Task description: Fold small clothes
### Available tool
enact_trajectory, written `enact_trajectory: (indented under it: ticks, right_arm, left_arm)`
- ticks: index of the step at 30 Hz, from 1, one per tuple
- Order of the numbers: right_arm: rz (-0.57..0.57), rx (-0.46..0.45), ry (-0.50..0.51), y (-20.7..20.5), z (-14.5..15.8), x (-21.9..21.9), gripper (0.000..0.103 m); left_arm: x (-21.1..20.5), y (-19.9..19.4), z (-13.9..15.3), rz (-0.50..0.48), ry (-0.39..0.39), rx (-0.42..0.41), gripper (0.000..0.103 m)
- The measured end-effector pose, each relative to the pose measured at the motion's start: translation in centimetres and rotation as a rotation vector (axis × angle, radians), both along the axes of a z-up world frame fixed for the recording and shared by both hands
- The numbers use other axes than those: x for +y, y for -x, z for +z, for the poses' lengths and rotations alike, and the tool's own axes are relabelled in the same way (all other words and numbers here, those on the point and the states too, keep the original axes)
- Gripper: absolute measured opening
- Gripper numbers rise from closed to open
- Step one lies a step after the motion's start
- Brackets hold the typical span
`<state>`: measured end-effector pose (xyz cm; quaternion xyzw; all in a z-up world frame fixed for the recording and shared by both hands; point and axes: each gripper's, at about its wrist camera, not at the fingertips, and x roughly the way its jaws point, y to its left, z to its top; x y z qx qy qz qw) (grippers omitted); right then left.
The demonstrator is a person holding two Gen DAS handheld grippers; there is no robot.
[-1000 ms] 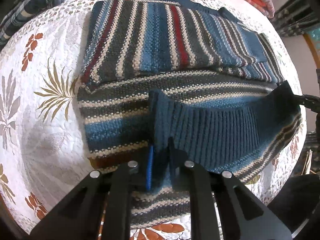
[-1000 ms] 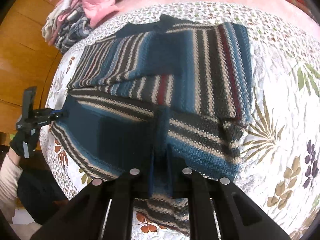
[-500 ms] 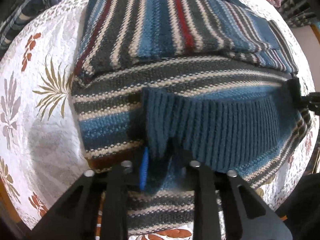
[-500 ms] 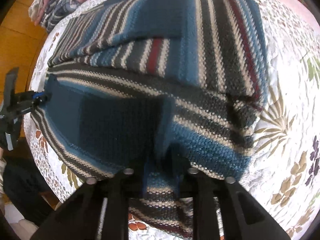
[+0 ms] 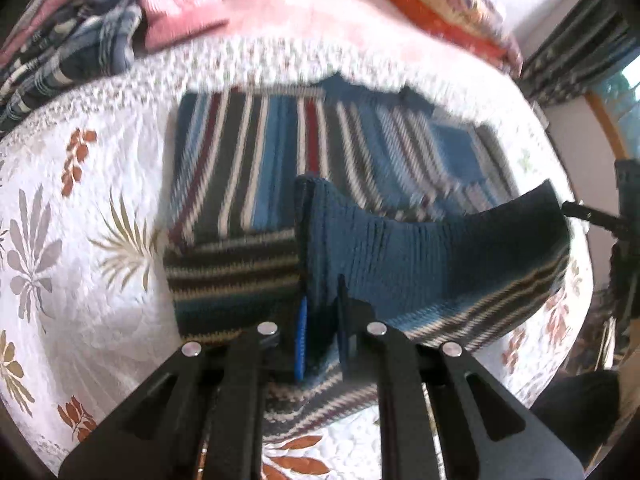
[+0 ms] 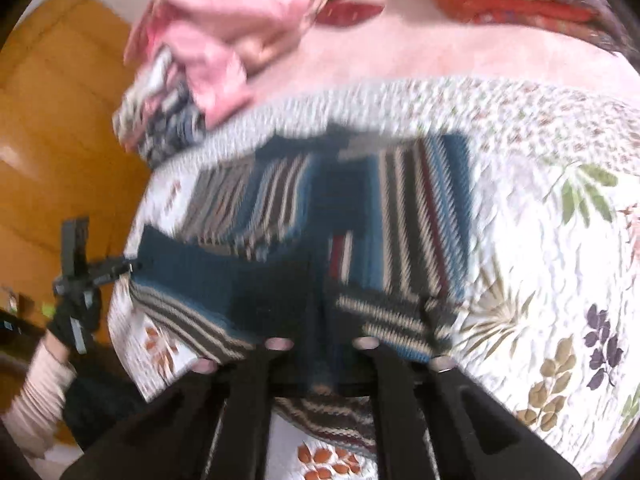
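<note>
1. Left wrist view: left gripper (image 5: 320, 320) pinches the ribbed blue hem of the striped knit sweater (image 5: 248, 168), jaws narrow on the fabric.
2. Right gripper (image 6: 320, 344) likewise clamps that hem, lifted above the sweater.
3. Sweater lies on a quilted floral bedspread (image 5: 72, 240).

Sweater (image 5: 260, 168) blue, grey, cream, red stripes; quilt (image 5: 80, 240) white, leaf print; pink garment (image 6: 224, 40).

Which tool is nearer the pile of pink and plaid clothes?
Left. The left tool grips the sweater hem at the corner on the side of the clothes pile; the right tool holds the opposite hem corner.
</note>
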<state>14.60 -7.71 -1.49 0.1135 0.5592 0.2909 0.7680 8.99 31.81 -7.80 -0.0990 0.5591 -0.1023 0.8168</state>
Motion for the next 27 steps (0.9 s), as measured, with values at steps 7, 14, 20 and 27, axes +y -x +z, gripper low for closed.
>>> enact_trajectory:
  ticks: [7,14,20,27]
  right_arm:
    - [-0.067,0.057,0.031,-1.3,-1.4,-1.2,0.023]
    - [0.02,0.176,0.243,-2.1,-8.2,2.0,0.064]
    - [0.123,0.222,0.328,-2.0,-11.5,3.9,0.053]
    - [0.175,0.149,0.257,-1.6,-8.8,4.0,0.01]
  left_arm:
    - [-0.1,0.1,-1.2,-0.04,-0.051,0.02,0.01]
    - [1.9,-1.0,-6.2,0.046,-0.066,0.132,0.013]
    - [1.4,-1.5,-8.4,0.023,-0.153,0.175,0.03]
    - [0.7,-1.6,-8.2,0.02,-0.17,0.16,0.009]
